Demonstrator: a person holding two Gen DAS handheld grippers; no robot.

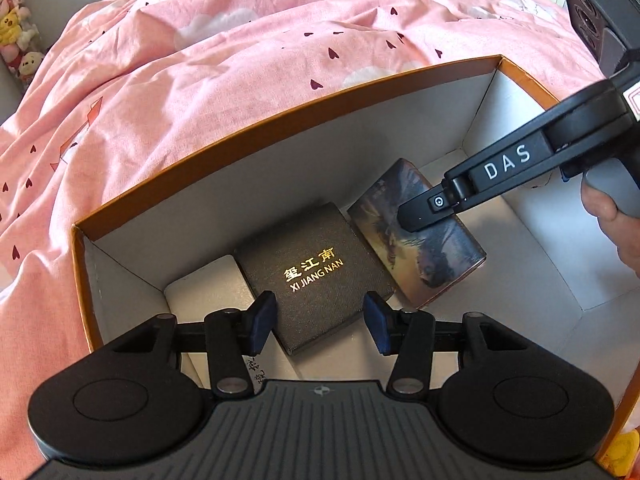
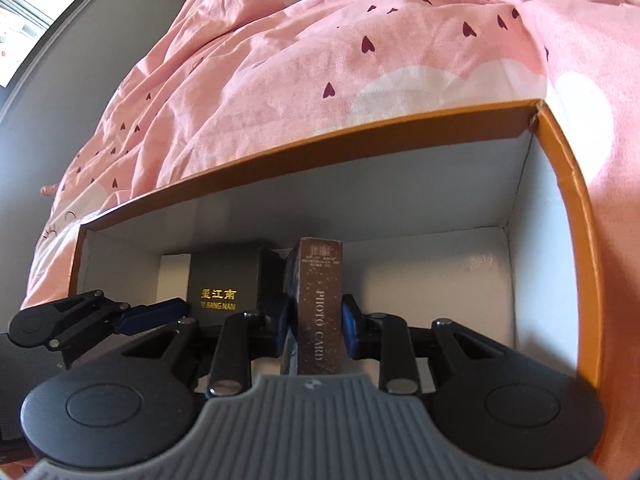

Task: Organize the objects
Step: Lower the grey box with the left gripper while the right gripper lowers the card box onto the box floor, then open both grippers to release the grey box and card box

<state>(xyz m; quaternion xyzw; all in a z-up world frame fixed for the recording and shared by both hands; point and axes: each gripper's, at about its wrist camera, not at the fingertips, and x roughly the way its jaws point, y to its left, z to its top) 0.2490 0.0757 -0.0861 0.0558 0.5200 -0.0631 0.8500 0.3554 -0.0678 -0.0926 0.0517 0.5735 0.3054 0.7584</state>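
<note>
My right gripper (image 2: pixel 314 326) pinches the photo card box (image 2: pixel 318 304), spine lettering visible only here; my left gripper (image 1: pixel 320 320) spread around the dark box (image 1: pixel 314 276); orange carton (image 2: pixel 568 208) roomy rightward

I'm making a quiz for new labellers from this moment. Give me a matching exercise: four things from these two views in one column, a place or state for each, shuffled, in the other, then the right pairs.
Things:
1. photo card box
2. black XI JIANG NAN box
3. white box
4. orange cardboard box

Place or state:
A. lies between the fingers of the open left gripper, ungripped
B. rests on the pink bedding and holds the others
C. clamped in the right gripper
D. left of the black box, near the carton's left wall

Pairs: 1-C, 2-A, 3-D, 4-B
</note>
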